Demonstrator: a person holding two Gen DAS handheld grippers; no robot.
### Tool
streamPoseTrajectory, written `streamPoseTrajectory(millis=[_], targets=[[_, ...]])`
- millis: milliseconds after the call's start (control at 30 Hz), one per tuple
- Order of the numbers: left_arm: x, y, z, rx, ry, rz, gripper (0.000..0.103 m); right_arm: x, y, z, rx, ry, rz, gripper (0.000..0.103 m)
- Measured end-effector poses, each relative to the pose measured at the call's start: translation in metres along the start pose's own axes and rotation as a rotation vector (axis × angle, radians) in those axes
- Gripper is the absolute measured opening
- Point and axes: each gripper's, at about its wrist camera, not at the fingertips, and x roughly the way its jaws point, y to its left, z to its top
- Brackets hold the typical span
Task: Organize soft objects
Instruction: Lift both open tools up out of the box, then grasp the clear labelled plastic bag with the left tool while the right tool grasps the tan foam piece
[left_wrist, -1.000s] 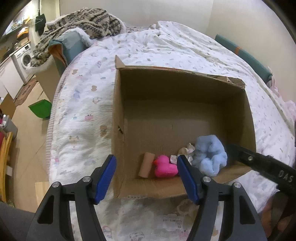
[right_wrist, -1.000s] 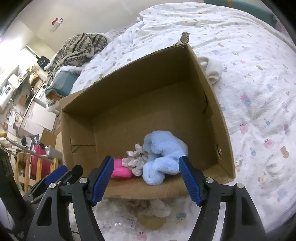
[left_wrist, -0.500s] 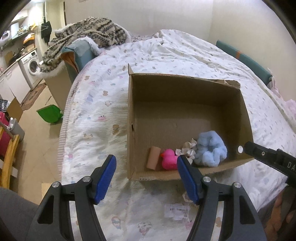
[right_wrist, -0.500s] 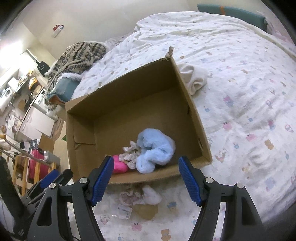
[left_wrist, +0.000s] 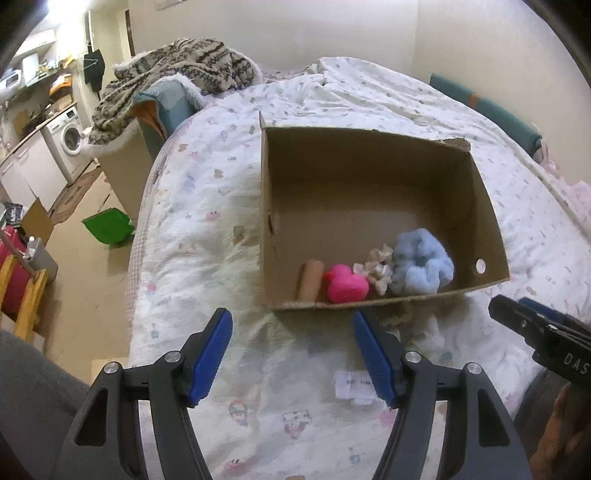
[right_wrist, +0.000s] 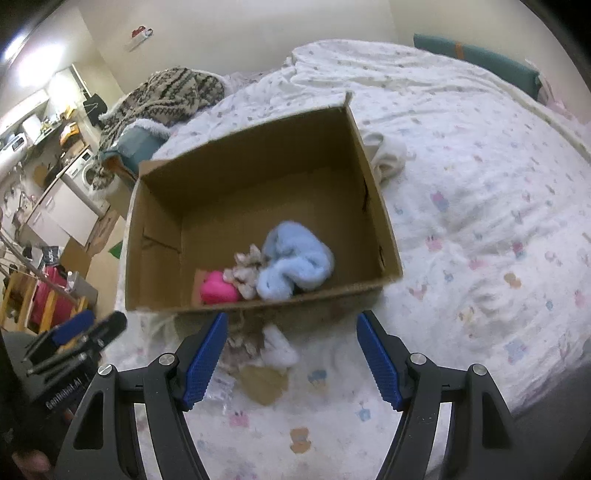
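Both grippers have pulled back from the cardboard box (left_wrist: 376, 206); left gripper (left_wrist: 291, 354) and right gripper (right_wrist: 290, 360) hang spread and empty. Blue plush (right_wrist: 295, 266) and pink toy (left_wrist: 345, 284) sit inside; scraps (right_wrist: 273, 347) on the bed (right_wrist: 480, 206) probably come next.

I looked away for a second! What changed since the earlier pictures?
Both claws, left and right, pulled back from the brown cardboard box, open and empty. The fluffy light-blue cloth and pink plush duck stayed inside.
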Motion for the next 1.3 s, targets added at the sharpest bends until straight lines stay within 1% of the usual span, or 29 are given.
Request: streamPoseTrajectory(millis=[67,200,333,400,500,567,633,733,833,900,1000,1067,1133,1167,1200,1300], targets=[[0.002,0.004,-0.004,-0.024,0.022,-0.015,0.065,0.0,-0.007,-0.003,0.043,0.013,0.019,0.076],[0.013,0.014,-0.013,-0.094,0.1,-0.057,0.065,-0.001,-0.017,-0.007,0.078,0.016,0.016,0.076],[0.029,0.025,-0.022,-0.165,0.193,-0.067,0.065,0.008,-0.028,-0.013,0.157,0.069,0.05,0.076],[0.037,0.028,-0.026,-0.193,0.232,-0.079,0.065,0.013,-0.031,-0.015,0.179,0.086,0.052,0.076],[0.049,0.025,-0.031,-0.219,0.285,-0.129,0.065,0.017,-0.033,-0.016,0.194,0.1,0.055,0.076],[0.059,0.014,-0.035,-0.202,0.323,-0.161,0.065,0.02,-0.034,-0.016,0.206,0.109,0.063,0.076],[0.069,-0.003,-0.04,-0.156,0.359,-0.177,0.065,0.023,-0.034,-0.016,0.211,0.121,0.066,0.076],[0.082,-0.026,-0.045,-0.085,0.387,-0.192,0.065,0.028,-0.034,-0.016,0.214,0.137,0.073,0.076],[0.092,-0.042,-0.049,-0.035,0.403,-0.193,0.065,0.031,-0.033,-0.016,0.213,0.146,0.075,0.076],[0.099,-0.049,-0.052,-0.024,0.416,-0.191,0.065,0.032,-0.033,-0.016,0.212,0.15,0.076,0.076],[0.103,-0.054,-0.052,-0.012,0.415,-0.192,0.064,0.035,-0.035,-0.017,0.216,0.164,0.079,0.076],[0.103,-0.056,-0.052,-0.006,0.408,-0.195,0.053,0.038,-0.035,-0.017,0.218,0.176,0.078,0.076],[0.103,-0.057,-0.053,-0.005,0.412,-0.199,0.034,0.041,-0.034,-0.017,0.215,0.187,0.077,0.076],[0.103,-0.057,-0.053,-0.008,0.415,-0.21,0.028,0.042,-0.034,-0.018,0.212,0.193,0.078,0.076],[0.102,-0.056,-0.053,-0.009,0.417,-0.217,0.024,0.043,-0.034,-0.019,0.208,0.2,0.08,0.076],[0.099,-0.053,-0.052,-0.014,0.416,-0.217,0.022,0.049,-0.029,-0.021,0.184,0.226,0.084,0.076]])
